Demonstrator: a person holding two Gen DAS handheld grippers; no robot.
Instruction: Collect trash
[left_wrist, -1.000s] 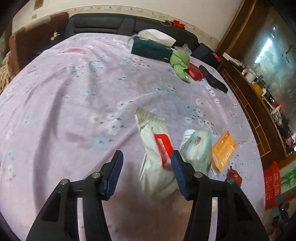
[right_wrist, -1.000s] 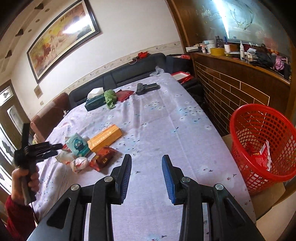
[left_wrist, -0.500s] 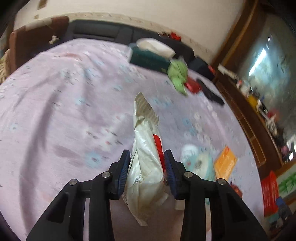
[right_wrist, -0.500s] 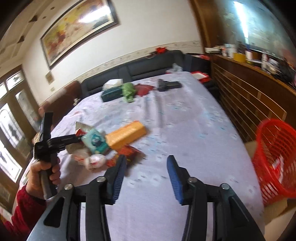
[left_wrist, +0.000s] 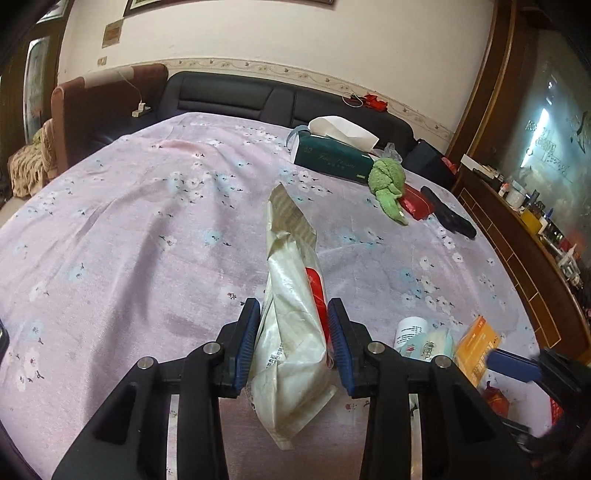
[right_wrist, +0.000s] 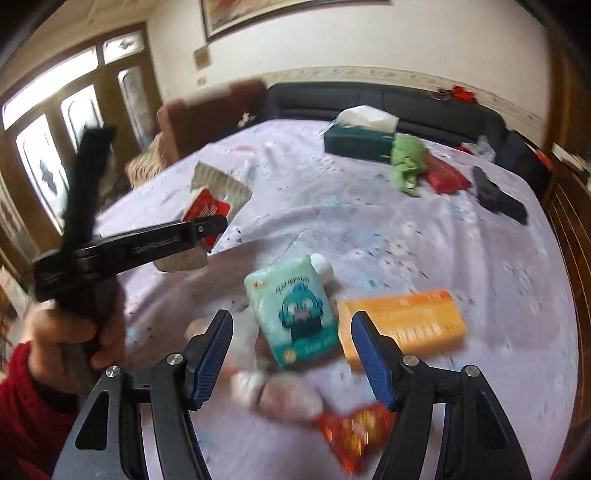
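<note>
My left gripper (left_wrist: 293, 332) is shut on a crumpled white wrapper with a red label (left_wrist: 291, 314) and holds it above the purple tablecloth (left_wrist: 147, 229). The right wrist view shows that gripper (right_wrist: 218, 225) holding the wrapper (right_wrist: 212, 195) at left. My right gripper (right_wrist: 291, 350) is open and empty, low over a teal tissue pack (right_wrist: 295, 310), with an orange box (right_wrist: 402, 325), a red snack wrapper (right_wrist: 354, 435) and a blurred white wrapper (right_wrist: 280, 391) around it. The pack (left_wrist: 432, 341) and box (left_wrist: 476, 345) show at lower right in the left view.
At the table's far side lie a green tissue box (left_wrist: 332, 157), a green cloth (left_wrist: 388, 184), a red packet (left_wrist: 417, 203) and a black object (left_wrist: 450, 218). A dark sofa (left_wrist: 258, 99) stands behind. A wooden counter (left_wrist: 524, 251) runs along the right.
My left gripper closed on the white wrapper and lifted it off the cloth. My right gripper swung left from the red basket and came down over the trash pile, still open.
</note>
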